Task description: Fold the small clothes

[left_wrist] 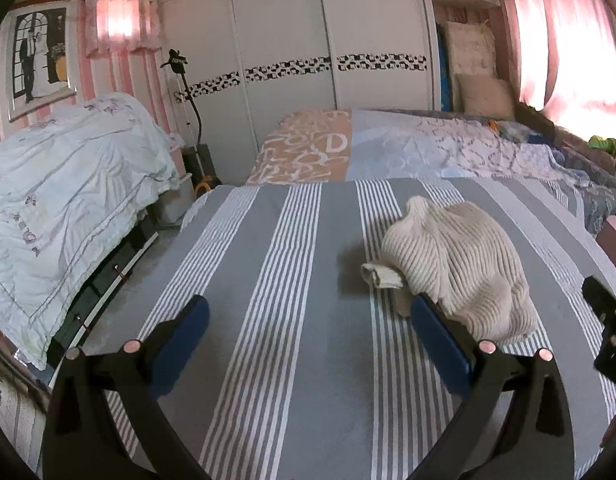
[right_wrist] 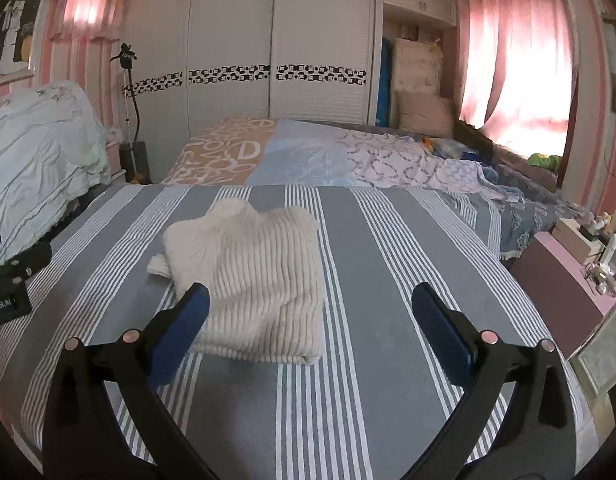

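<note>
A cream ribbed knitted garment [right_wrist: 248, 276] is seen lying folded into a thick, roughly square bundle on a grey sheet with white stripes [right_wrist: 387, 280]. Its underside and inner layers are hidden; a small pale tab [left_wrist: 381, 276] is seen sticking out at one side, and what it is cannot be made out. The left gripper [left_wrist: 308, 328] is held with its blue-padded jaws wide apart and empty, the bundle just beyond one blue pad [left_wrist: 439, 336]. The right gripper [right_wrist: 309, 322] is likewise spread wide and empty, its left pad overlapping the bundle's near edge in view; contact cannot be judged. Open striped sheet is left around the bundle, ending at a second patterned bedspread [right_wrist: 308, 152] behind.
</note>
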The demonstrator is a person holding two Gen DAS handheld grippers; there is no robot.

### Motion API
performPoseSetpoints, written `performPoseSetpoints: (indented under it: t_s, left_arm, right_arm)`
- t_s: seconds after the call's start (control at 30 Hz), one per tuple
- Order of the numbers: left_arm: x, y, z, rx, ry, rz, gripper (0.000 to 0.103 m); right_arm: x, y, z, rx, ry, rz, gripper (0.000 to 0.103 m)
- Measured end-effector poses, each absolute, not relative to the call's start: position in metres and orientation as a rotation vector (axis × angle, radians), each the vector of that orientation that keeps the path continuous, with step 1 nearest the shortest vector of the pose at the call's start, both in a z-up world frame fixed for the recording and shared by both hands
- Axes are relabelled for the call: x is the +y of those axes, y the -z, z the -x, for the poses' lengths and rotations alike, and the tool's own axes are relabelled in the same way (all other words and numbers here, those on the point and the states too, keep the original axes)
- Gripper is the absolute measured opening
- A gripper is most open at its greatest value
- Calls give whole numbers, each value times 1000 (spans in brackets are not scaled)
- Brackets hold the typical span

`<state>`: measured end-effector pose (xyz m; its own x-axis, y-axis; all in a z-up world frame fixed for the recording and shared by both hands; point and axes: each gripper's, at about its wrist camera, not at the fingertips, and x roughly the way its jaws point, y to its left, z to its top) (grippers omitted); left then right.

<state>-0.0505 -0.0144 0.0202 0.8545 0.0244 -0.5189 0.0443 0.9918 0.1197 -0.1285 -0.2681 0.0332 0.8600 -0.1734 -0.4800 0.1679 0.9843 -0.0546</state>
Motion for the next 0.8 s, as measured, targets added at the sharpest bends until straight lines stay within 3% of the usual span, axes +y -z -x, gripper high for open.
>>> performPoseSetpoints:
  t_s: [0.8]
  left_arm:
    - [-19,-21,55,548,1,-134,101]
  right_arm:
    - [-264,-29,131,499,211,22,100]
